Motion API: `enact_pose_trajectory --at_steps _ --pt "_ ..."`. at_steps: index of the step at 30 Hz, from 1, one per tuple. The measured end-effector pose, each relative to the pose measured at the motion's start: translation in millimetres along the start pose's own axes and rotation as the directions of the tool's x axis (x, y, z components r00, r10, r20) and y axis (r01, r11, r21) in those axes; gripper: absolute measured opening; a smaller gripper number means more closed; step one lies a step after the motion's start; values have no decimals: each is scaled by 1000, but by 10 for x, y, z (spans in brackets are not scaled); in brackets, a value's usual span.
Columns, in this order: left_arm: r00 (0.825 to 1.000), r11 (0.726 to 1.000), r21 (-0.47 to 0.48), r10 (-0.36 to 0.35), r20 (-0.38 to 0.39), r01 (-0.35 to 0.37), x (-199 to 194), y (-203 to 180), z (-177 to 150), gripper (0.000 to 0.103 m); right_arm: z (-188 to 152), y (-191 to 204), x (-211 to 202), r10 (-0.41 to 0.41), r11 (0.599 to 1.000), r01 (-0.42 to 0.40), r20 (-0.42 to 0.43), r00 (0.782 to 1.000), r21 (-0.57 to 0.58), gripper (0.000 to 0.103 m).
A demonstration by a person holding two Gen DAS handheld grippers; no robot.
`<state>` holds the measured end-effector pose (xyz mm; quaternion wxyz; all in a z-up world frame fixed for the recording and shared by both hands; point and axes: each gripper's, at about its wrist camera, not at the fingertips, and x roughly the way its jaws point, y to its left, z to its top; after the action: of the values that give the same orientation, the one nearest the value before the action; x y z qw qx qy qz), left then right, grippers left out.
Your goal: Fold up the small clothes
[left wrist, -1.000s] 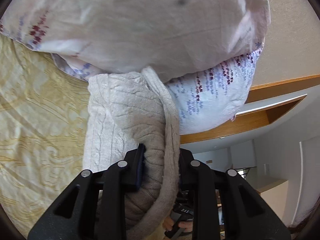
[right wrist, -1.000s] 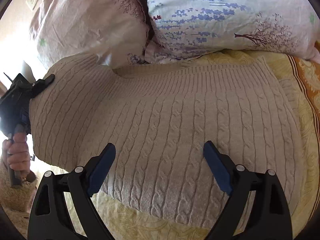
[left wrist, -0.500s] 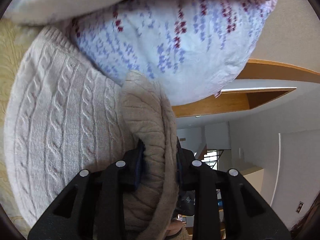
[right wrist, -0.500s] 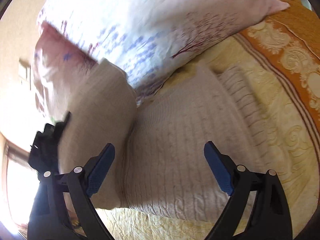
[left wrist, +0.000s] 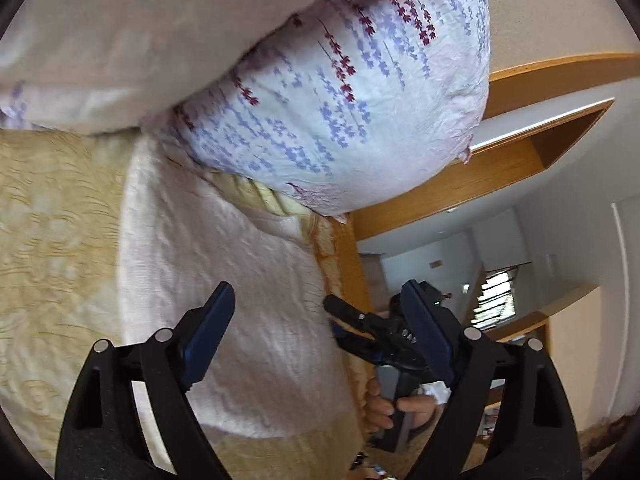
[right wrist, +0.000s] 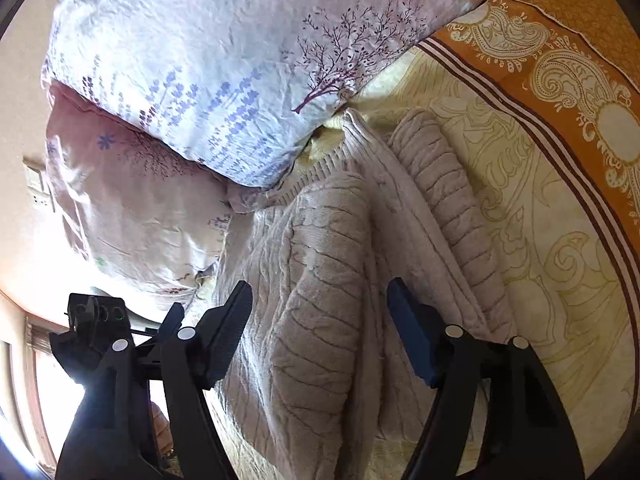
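the cream cable-knit sweater (left wrist: 240, 320) lies folded on the yellow patterned bedspread (left wrist: 52, 248), its top edge tucked just under the white pillow printed with lavender sprigs (left wrist: 340, 112). taking that pillow as the landmark: in the left wrist view the bedspread runs off to its lower left, the sweater sits directly below it, and a wooden door frame (left wrist: 500, 168) stands to its right.

the left tongs (left wrist: 320, 328) hover over the sweater's right-hand part below the pillow. their jaws have just been opening and now stand wide, with nothing between the blue pads; the knit lies beneath them, not gripped. past the right-hand finger, a hand (left wrist: 396, 404) holds the other black tool at the bed's edge.

in the right wrist view a second, pinker pillow (right wrist: 132, 208) lies below and left of the lavender pillow (right wrist: 224, 60), and the sweater (right wrist: 328, 288) reaches down from that pillow's lower corner, with a folded-over flap on top and a ribbed sleeve (right wrist: 448, 200) along its right side. the orange paisley border (right wrist: 560, 60) of the bedspread curves away to the pillow's right.

the right tongs (right wrist: 320, 328) straddle the folded flap. their jaws have just been closing and sit at a middling width; the knit is between them, though the pads seem not to press on it yet.
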<state>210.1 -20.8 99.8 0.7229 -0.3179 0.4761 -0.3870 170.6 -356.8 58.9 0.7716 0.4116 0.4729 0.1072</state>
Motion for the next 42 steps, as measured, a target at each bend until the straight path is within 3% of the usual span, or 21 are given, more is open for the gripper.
enact_pose_trajectory --at_steps 2,5,6,8,14,17,18,22,26,31,34,36,38,40,42 --pt "994 994 24 105 5 -105 -131 85 -90 87 -5 5 34 -26 1000 26 -6 1000 -3 66" --pt "983 983 14 183 -3 -183 -240 294 -254 87 -4 0 106 -54 999 54 -19 998 -7 57" --pt "982 982 -1 190 -11 -190 -241 349 -298 87 -5 7 120 -53 999 52 -23 998 -14 44" --pt "979 979 -28 203 -32 -203 -230 469 -381 87 -23 46 187 -59 998 58 -33 998 -32 34" --pt "972 975 -17 221 -84 -223 -79 489 -469 87 -3 157 290 -101 992 98 -36 994 -83 35" --pt "972 975 -9 221 -86 -222 -71 470 -471 87 8 239 311 -87 990 85 -13 996 -111 18" --pt "972 975 -5 222 -83 -223 -83 463 -472 87 5 316 267 -96 984 97 15 995 -148 17" --pt "975 977 0 214 -64 -214 -136 459 -470 89 85 684 10 -106 955 141 145 984 -260 16" --pt "976 978 21 211 -55 -210 -184 441 -490 89 227 878 -211 -147 918 231 266 953 -321 16" --pt "968 964 104 248 -37 -243 -178 336 -542 89 355 558 -159 -205 941 255 226 952 -221 16" --pt "958 936 216 287 -10 -278 -160 197 -602 89 315 419 -234 -139 965 183 225 964 -187 16" --pt "953 908 301 302 8 -290 -137 92 -662 90 325 390 -201 -180 957 223 222 958 -184 16" --pt "948 877 377 318 9 -298 -87 5 -726 91 379 259 -16 -283 937 309 165 945 -161 18" --pt "941 849 433 337 -4 -303 -28 -57 -795 91 409 20 36 -313 944 320 92 945 -76 24" --pt "934 819 482 358 -4 -312 -10 -110 -873 91 375 -36 -116 -283 957 289 122 951 -30 38"
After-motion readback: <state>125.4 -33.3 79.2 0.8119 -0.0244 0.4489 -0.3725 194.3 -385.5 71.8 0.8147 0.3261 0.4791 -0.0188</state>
